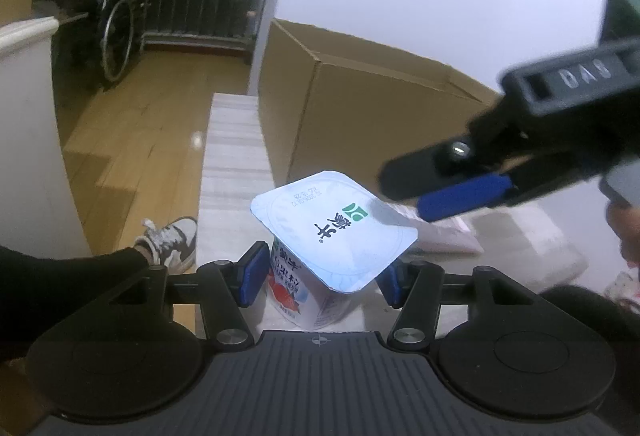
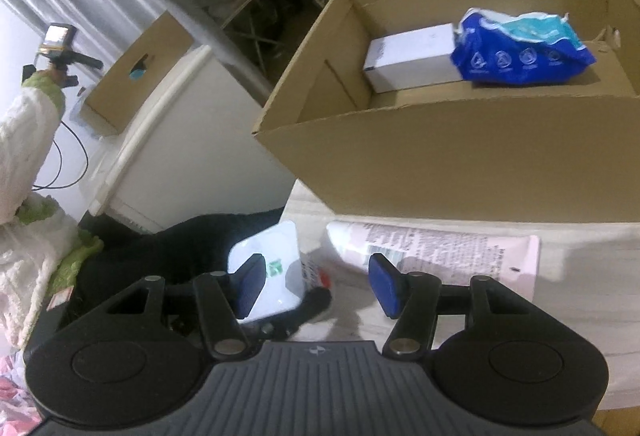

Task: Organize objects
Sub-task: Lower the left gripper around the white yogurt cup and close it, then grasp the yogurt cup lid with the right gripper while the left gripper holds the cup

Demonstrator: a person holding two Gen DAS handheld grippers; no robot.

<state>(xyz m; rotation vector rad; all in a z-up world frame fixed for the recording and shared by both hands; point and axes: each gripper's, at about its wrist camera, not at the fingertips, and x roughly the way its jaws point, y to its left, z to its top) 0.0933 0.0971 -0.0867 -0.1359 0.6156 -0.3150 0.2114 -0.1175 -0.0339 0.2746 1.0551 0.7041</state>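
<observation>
Blue-padded left gripper (image 1: 322,276) brackets the yogurt cup (image 1: 334,232) on the white table (image 1: 236,163); its foil lid hides the right pad, so contact seems likely but unconfirmed. Right wrist view: right gripper (image 2: 318,286) half open, empty, above a pink tube (image 2: 440,252) before the cardboard box (image 2: 460,163).

One yogurt cup (image 1: 334,232), foil-lidded. One pink tube (image 2: 436,248), printed, flat on bench (image 2: 580,268). One large open carton (image 2: 460,163) on bench; inside it: one white box (image 2: 412,57), one blue packet (image 2: 520,51). One smaller carton (image 2: 136,71), far left. One sneaker (image 1: 172,242) on floor. One wheelchair (image 1: 116,35), far left.
</observation>
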